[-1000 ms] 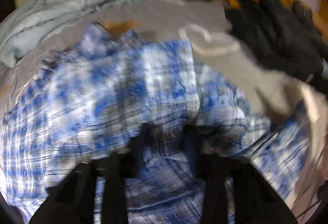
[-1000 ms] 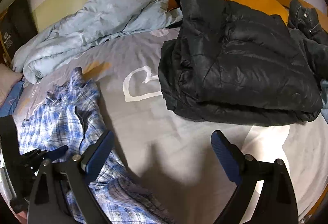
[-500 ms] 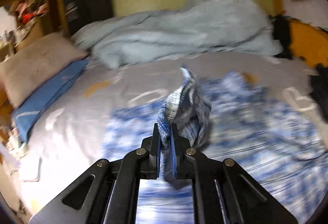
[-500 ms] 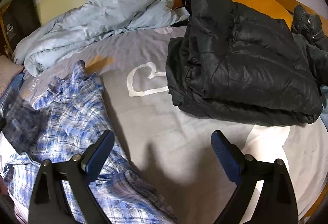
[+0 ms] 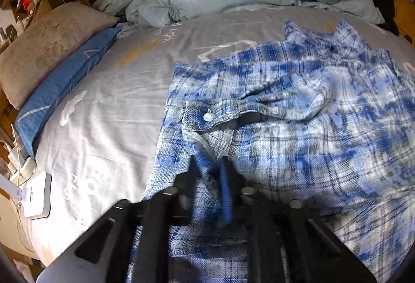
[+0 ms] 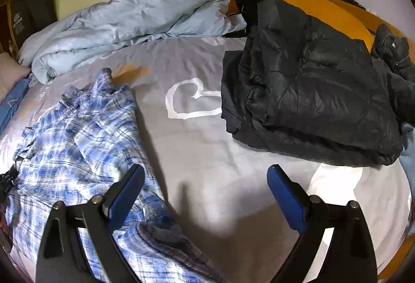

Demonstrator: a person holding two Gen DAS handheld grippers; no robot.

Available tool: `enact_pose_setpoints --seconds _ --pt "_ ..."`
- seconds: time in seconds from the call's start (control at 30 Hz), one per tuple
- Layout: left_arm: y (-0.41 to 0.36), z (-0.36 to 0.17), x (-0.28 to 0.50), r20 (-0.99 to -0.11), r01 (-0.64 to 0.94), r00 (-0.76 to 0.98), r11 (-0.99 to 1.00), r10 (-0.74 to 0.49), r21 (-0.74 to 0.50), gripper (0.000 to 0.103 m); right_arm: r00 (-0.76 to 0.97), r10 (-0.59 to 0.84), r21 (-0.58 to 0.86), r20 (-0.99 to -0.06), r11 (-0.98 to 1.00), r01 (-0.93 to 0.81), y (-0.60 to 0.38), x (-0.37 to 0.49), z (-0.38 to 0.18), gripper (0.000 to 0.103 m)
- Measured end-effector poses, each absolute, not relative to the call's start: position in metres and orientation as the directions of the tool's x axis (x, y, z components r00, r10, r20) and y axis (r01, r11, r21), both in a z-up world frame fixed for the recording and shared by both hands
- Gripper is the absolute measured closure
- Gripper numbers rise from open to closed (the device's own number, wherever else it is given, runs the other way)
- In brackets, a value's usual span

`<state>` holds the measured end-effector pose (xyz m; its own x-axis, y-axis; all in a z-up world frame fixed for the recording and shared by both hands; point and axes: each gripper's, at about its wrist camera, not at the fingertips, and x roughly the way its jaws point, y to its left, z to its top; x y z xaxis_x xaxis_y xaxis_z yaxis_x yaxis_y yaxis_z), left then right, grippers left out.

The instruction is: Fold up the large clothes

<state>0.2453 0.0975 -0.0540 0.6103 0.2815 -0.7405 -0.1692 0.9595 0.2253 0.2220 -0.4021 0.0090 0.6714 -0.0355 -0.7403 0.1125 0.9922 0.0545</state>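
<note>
A blue and white plaid shirt point(image 5: 298, 114) lies crumpled on the grey bed sheet point(image 5: 116, 106). A buttoned cuff or placket is folded across its top. My left gripper point(image 5: 210, 179) is low over the shirt's left edge. Its jaws are opening, and a blurred fold of the plaid cloth still sits between them without being pinched. In the right wrist view the same shirt point(image 6: 77, 132) covers the left of the bed. My right gripper point(image 6: 205, 192) hovers wide open over bare sheet, its left finger above the shirt's edge, holding nothing.
A rumpled light blue duvet point(image 6: 129, 18) is piled at the headboard. A black puffer jacket point(image 6: 311, 91) and dark jeans point(image 6: 394, 49) lie at the right. On the left are a beige pillow point(image 5: 46, 47), a blue pillowcase point(image 5: 64, 83), and a white box with cables point(image 5: 36, 197).
The left gripper carried a pinched fold of the shirt across to the left and down onto the shirt, then its jaws parted. The right gripper stayed put, open.
</note>
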Motion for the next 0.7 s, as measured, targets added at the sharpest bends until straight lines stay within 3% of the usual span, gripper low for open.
enact_pose_setpoints --seconds 0.07,0.1,0.27,0.33,0.4,0.47,0.6,0.7 --pt "0.096 -0.047 0.242 -0.710 -0.193 0.633 0.952 0.307 0.239 0.042 0.684 -0.014 0.087 -0.729 0.990 0.112 -0.404 0.222 0.010 0.008" --pt "0.095 -0.040 0.237 -0.679 -0.210 0.657 0.945 0.326 0.251 0.035 0.704 -0.001 0.108 -0.710 0.988 0.111 -0.404 0.219 0.013 0.008" --pt "0.092 -0.013 0.227 -0.627 -0.128 0.745 0.971 0.229 0.203 0.019 0.790 0.137 0.175 -0.597 0.984 -0.039 -0.389 0.203 0.036 0.009" --pt "0.091 -0.011 0.231 -0.636 -0.081 0.751 0.981 0.175 0.175 0.017 0.791 0.186 0.171 -0.583 0.980 -0.104 -0.378 0.202 0.038 0.018" --pt "0.091 -0.018 0.237 -0.665 -0.053 0.734 0.988 0.136 0.144 0.017 0.802 0.218 0.141 -0.556 0.976 -0.167 -0.366 0.200 0.039 0.050" --pt "0.091 -0.029 0.242 -0.683 -0.042 0.723 0.993 0.106 0.111 0.017 0.822 0.217 0.115 -0.526 0.976 -0.185 -0.357 0.200 0.042 0.061" --pt "0.091 -0.055 0.243 -0.716 -0.040 0.696 0.998 0.057 0.041 0.017 0.759 0.280 0.099 -0.587 0.956 -0.276 -0.332 0.224 0.037 0.068" --pt "0.088 -0.058 0.238 -0.689 -0.031 0.724 0.999 0.043 0.029 0.017 0.684 0.288 0.065 -0.670 0.941 -0.333 -0.310 0.248 0.021 0.068"
